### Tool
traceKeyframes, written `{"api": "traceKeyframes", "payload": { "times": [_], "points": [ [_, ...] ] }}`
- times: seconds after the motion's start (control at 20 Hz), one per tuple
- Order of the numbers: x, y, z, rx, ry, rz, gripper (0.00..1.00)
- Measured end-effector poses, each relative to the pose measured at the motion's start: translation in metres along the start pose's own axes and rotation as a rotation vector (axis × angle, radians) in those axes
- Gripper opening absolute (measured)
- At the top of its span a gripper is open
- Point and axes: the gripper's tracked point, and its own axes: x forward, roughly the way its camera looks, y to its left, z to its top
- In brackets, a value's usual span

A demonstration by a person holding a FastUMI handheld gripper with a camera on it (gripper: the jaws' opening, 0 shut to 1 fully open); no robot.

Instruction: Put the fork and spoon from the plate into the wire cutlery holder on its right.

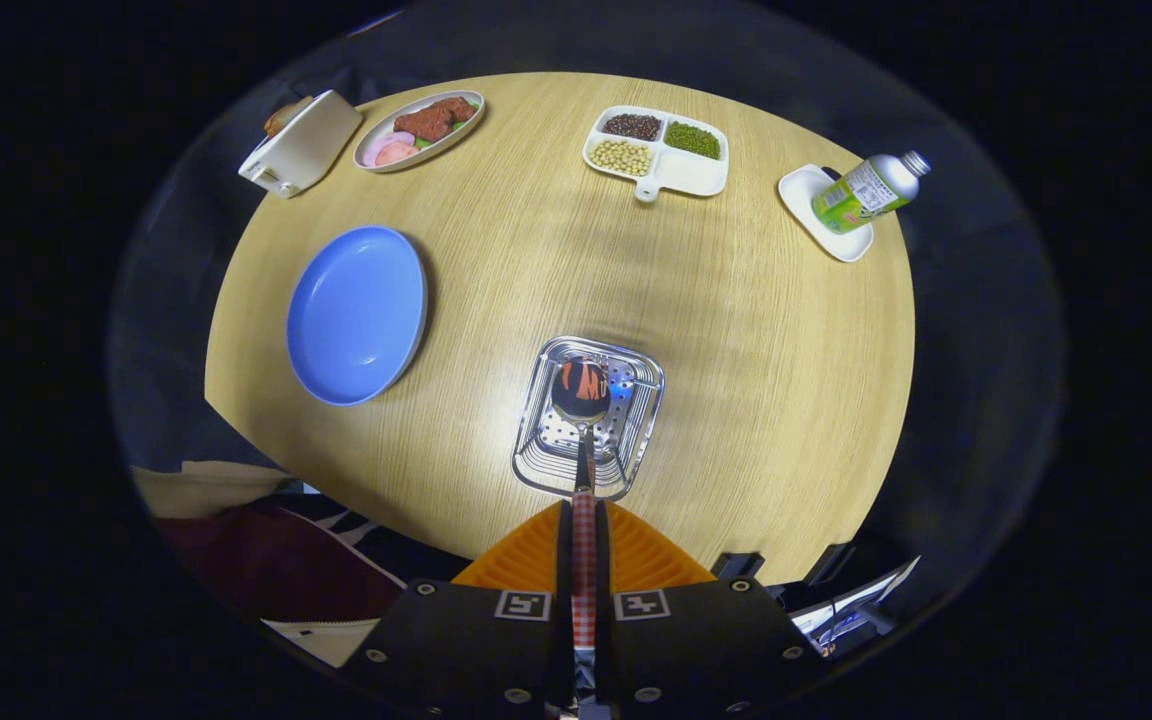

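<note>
My gripper is shut on the red-checked handle of a spoon, its two orange fingers pressed against the handle from both sides. The spoon points straight ahead. Its shiny bowl hangs over the open top of the wire cutlery holder, a square steel basket just beyond the fingertips. I cannot tell whether the bowl touches the basket's floor. The blue plate lies to the left of the holder with nothing on it.
At the far side of the round wooden table are a white box, an oval plate of food, a divided dish of beans and a bottle lying on a small white dish. A person's sleeve is near left.
</note>
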Motion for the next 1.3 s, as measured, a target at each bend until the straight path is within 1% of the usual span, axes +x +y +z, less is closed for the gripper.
{"api": "traceKeyframes", "payload": {
  "times": [0.2, 0.35, 0.5, 0.6, 0.65, 0.7, 0.75, 0.8, 0.9, 0.95, 1.1, 1.25, 1.3],
  "points": [
    [0.007, 0.002, 0.005, -0.001, 0.012, 0.007, 0.09],
    [0.008, 0.006, 0.013, 0.009, -0.008, 0.02, 0.13],
    [0.005, 0.01, 0.019, 0.047, -0.032, 0.043, 0.17],
    [0.002, 0.012, 0.023, 0.069, -0.055, 0.052, 0.29],
    [0.001, 0.013, 0.025, 0.083, -0.071, 0.059, 0.37],
    [-0.001, 0.014, 0.028, 0.101, -0.092, 0.064, 0.44],
    [-0.003, 0.018, 0.035, 0.118, -0.127, 0.07, 0.61],
    [-0.005, 0.025, 0.043, 0.136, -0.166, 0.091, 0.7],
    [-0.011, 0.039, 0.052, 0.168, -0.224, 0.133, 0.94],
    [-0.013, 0.041, 0.056, 0.17, -0.253, 0.133, 1.0],
    [-0.028, 0.036, 0.072, 0.191, -0.375, 0.107, 1.0],
    [-0.057, 0.035, 0.087, 0.257, -0.513, 0.141, 0.99],
    [-0.07, 0.028, 0.093, 0.266, -0.567, 0.13, 0.99]
  ]
}}
